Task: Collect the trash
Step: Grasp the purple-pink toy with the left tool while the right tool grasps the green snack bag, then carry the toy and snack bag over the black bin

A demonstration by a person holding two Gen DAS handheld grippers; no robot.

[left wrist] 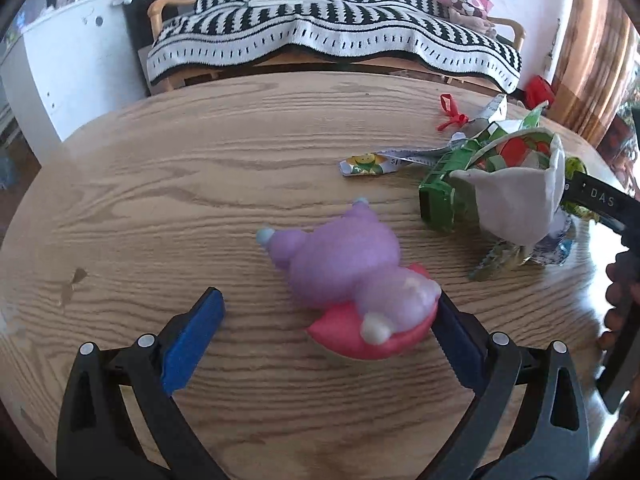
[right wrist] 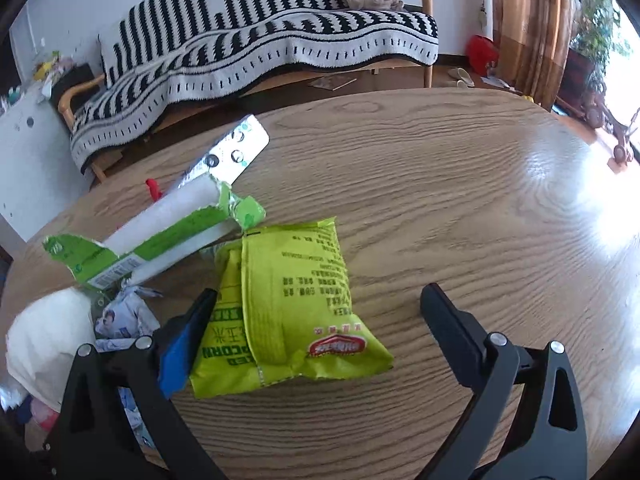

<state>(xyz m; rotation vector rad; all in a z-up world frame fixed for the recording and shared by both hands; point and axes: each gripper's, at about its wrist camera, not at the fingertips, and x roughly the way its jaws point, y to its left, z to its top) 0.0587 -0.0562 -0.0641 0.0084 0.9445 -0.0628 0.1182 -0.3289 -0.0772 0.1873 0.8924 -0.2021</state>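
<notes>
- The left gripper [left wrist: 328, 332] hangs low over the round wooden table [left wrist: 200, 168], jaws spread wide and gripping nothing
- A purple-and-pink soft toy [left wrist: 352, 280] lies on the table between its fingers, its pink end touching or just beside the right-hand finger; the blue-padded finger [left wrist: 192, 344] stands apart from it
- Beyond the toy, toward the right edge, sits the trash heap: a torn green carton [left wrist: 444, 188], a white paper scrap [left wrist: 516, 200], a flower-printed wrapper [left wrist: 364, 165] and a red ribbon [left wrist: 452, 116]
- The right gripper [right wrist: 320, 312] is also wide open and empty, with a yellow-green popcorn packet [right wrist: 288, 304] lying flat between its fingers, its left edge under the blue pad
- Left of the packet lie the torn green carton [right wrist: 160, 240], crumpled white paper [right wrist: 48, 336] and a silvery strip [right wrist: 236, 152]
- A striped-blanket sofa [right wrist: 256, 40] stands behind the table
</notes>
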